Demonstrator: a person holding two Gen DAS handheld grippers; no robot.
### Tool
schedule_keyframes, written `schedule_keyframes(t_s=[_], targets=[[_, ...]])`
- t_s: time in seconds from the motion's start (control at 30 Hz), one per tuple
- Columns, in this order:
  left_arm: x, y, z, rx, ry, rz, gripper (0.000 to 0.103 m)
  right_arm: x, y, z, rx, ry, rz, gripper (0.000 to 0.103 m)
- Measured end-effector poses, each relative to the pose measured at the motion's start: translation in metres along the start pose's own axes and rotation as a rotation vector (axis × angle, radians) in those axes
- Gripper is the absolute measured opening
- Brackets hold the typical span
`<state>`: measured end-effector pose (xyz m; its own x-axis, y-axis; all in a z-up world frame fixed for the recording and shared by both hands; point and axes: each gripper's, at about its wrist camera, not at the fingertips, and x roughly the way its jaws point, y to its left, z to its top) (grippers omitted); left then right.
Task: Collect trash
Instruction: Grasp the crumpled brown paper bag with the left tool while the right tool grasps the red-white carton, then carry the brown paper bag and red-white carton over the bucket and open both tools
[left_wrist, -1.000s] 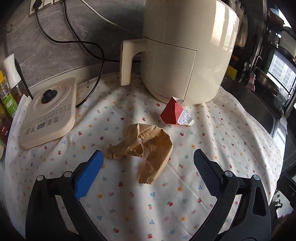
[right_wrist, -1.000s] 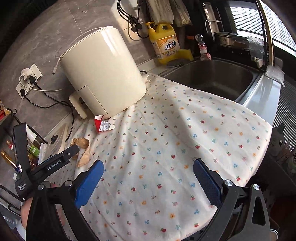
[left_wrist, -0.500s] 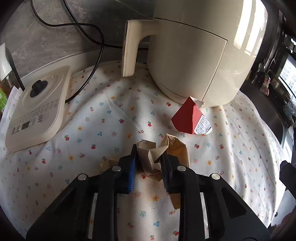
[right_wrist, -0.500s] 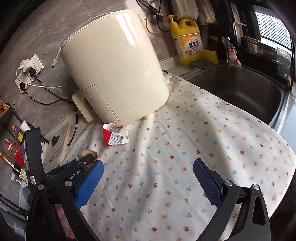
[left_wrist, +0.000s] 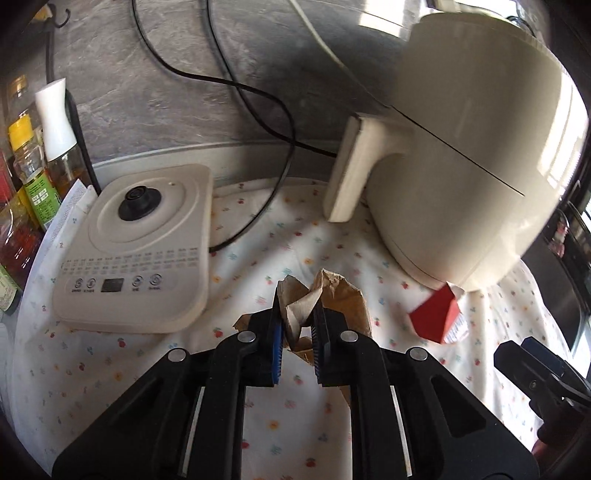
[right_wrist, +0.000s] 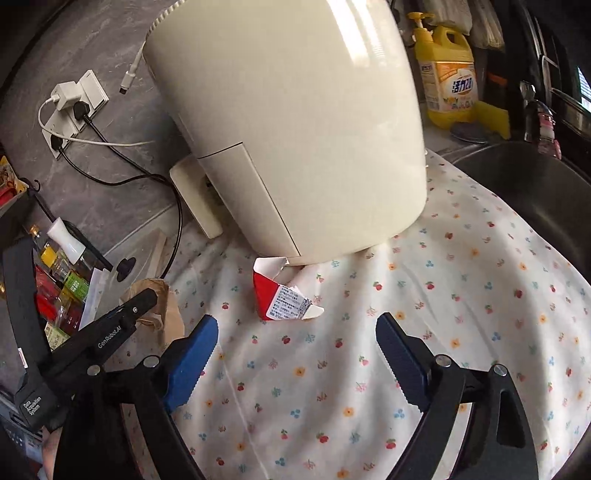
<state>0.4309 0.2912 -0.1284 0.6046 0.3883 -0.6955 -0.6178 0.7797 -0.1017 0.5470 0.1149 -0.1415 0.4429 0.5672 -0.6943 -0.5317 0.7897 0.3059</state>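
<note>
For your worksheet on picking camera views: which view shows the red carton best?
The right wrist view: the red carton lies whole, sharp and central, its label readable. The left wrist view shows it blurred, near the right edge.

A cream air fryer (right_wrist: 291, 122) stands on floral cloth (right_wrist: 461, 295) (sink (right_wrist: 524, 184) beside).

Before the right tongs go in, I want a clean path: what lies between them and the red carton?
Only bare flowered cloth, as the right wrist view shows. The open right tongs face the red carton with nothing in the way.
</note>
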Motion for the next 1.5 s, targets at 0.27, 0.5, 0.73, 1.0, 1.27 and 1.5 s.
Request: schedule_keyframes(t_s=[0.27, 0.5, 0.73, 1.0, 1.27, 1.5], targets=[[0.008, 0.013, 0.003, -0.023, 0.001, 0.034, 0.013, 0.034, 0.008, 0.015, -0.048, 0.033, 0.01, 0.078], [0.007, 0.013, 0.001, -0.01, 0.016, 0.052, 0.013, 0.066, 0.026, 0.012, -0.183, 0.107, -0.018, 0.036], [-0.004, 0.002, -0.008, 0.006, 0.017, 0.04, 0.013, 0.031, 0.023, 0.0, -0.182, 0.052, 0.007, 0.033], [-0.03, -0.03, -0.025, 0.047, 0.011, -0.009, 0.013, -0.024, -0.002, -0.018, -0.142, 0.01, -0.009, 0.033], [-0.064, -0.067, -0.056, 0.091, 0.01, -0.072, 0.013, -0.088, -0.034, -0.046, -0.092, -0.026, -0.054, 0.033], [-0.105, -0.096, -0.089, 0.132, 0.008, -0.137, 0.013, -0.152, -0.063, -0.08, -0.043, -0.054, -0.109, 0.033]])
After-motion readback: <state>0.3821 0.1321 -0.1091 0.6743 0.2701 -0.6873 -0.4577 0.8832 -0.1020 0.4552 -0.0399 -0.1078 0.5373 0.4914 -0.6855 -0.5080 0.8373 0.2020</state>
